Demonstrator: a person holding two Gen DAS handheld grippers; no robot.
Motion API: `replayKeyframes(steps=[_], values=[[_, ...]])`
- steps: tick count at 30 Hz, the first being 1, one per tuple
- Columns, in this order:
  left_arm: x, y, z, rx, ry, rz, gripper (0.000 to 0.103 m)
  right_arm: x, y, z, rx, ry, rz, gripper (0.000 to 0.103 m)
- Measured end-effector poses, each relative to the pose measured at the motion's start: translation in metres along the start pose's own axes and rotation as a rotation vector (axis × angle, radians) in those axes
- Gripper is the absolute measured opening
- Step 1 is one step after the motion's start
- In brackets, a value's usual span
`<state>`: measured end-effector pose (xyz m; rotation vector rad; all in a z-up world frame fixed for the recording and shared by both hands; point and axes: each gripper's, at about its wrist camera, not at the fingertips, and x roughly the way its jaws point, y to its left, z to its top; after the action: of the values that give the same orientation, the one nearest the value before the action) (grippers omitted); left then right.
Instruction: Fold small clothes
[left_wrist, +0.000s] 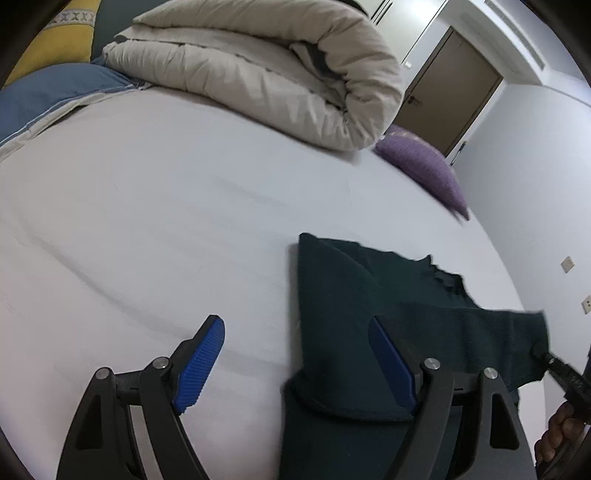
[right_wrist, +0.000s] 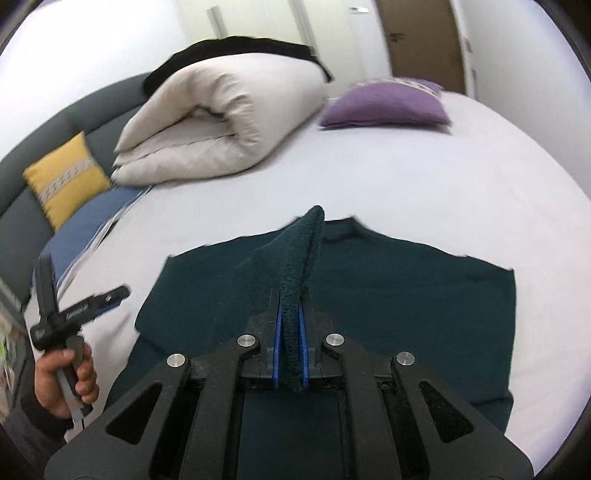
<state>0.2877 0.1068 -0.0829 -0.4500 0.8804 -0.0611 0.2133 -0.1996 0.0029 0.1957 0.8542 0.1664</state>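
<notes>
One dark green sweater (right_wrist: 406, 295) is laid out flat on the white bed sheet (right_wrist: 406, 177), knit and a bit fuzzy. In the right wrist view its neckline points toward 12 o'clock, so the long axis runs 6 to 12.

Two grippers are seen. The right gripper (right_wrist: 290, 332) is clamped tight on a pinched-up ribbed fold of the sweater, which is lifted off the flat part. The left gripper (left_wrist: 295, 363) is spread wide with nothing held between its ridged blue pads (left_wrist: 201, 365).

Also counted: one puffy beige duvet (right_wrist: 221, 125) rolled up at 11 o'clock, one purple cushion (right_wrist: 384, 105) at 1 o'clock, one yellow cushion (right_wrist: 66, 181) with a patterned band at 9 o'clock.
</notes>
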Motion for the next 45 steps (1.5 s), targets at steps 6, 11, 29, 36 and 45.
replayKeyframes(steps=[6,11,29,36,45], values=[[0.036,-0.013,0.001,0.062,0.070,0.063,0.080,0.049,-0.070,-0.028,0.140,0.127,-0.041,0.007],[0.053,-0.027,0.001,0.146,0.096,0.116,0.071,0.065,-0.092,-0.045,0.211,0.146,-0.008,0.011],[0.031,-0.042,-0.006,0.251,0.053,0.161,0.017,0.071,-0.101,-0.055,0.278,0.154,-0.028,0.011],[0.036,-0.052,-0.036,0.353,0.085,0.216,0.031,0.063,-0.096,-0.039,0.281,0.116,-0.018,0.020],[0.035,-0.042,-0.041,0.320,0.061,0.202,0.034,0.077,-0.097,-0.025,0.225,0.124,-0.088,0.003]])
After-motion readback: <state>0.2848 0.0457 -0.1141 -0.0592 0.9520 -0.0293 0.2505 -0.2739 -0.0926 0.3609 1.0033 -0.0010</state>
